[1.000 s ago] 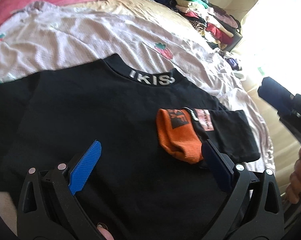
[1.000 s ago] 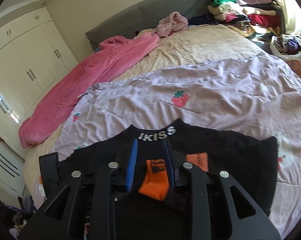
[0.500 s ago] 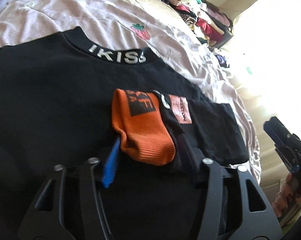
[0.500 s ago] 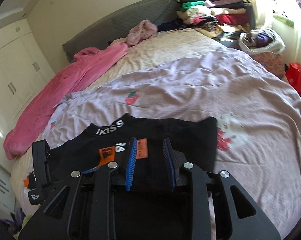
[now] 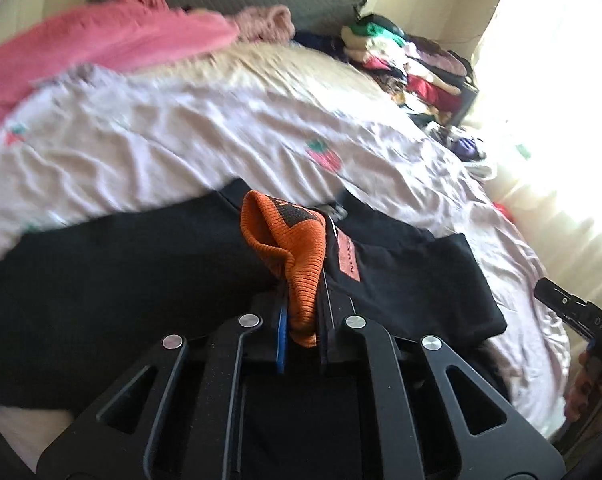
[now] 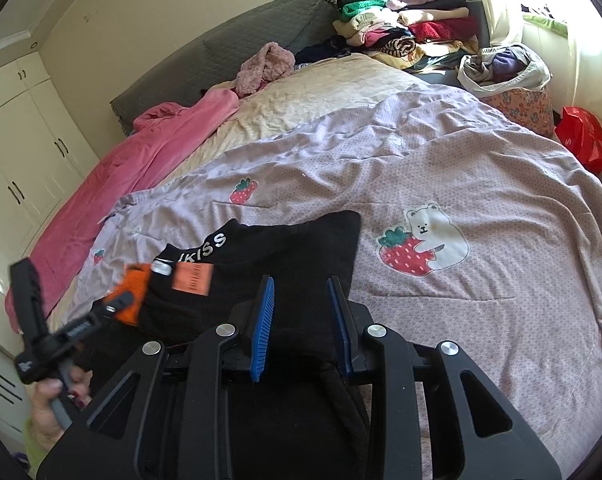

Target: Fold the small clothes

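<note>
A black shirt (image 5: 121,272) with a white-lettered collar lies on the lilac quilt; it also shows in the right wrist view (image 6: 297,248). On it lies a black sock with an orange cuff (image 5: 297,256) and a salmon label (image 6: 192,281). My left gripper (image 5: 301,312) is shut on the orange cuff and lifts it off the shirt. My right gripper (image 6: 301,312) is open and empty, its blue pads (image 6: 261,328) over the shirt's right part. The left gripper shows at the left of the right wrist view (image 6: 119,306).
A pink blanket (image 6: 141,160) lies along the bed's left side. Stacked clothes (image 6: 405,32) sit at the far right, with a filled bag (image 6: 501,68) and a red bag (image 6: 585,140) beside the bed. White cupboards (image 6: 17,160) stand at left.
My left gripper closed on the orange cuff and raised it off the shirt. My right gripper moved right, away from the sock, and stays open.
</note>
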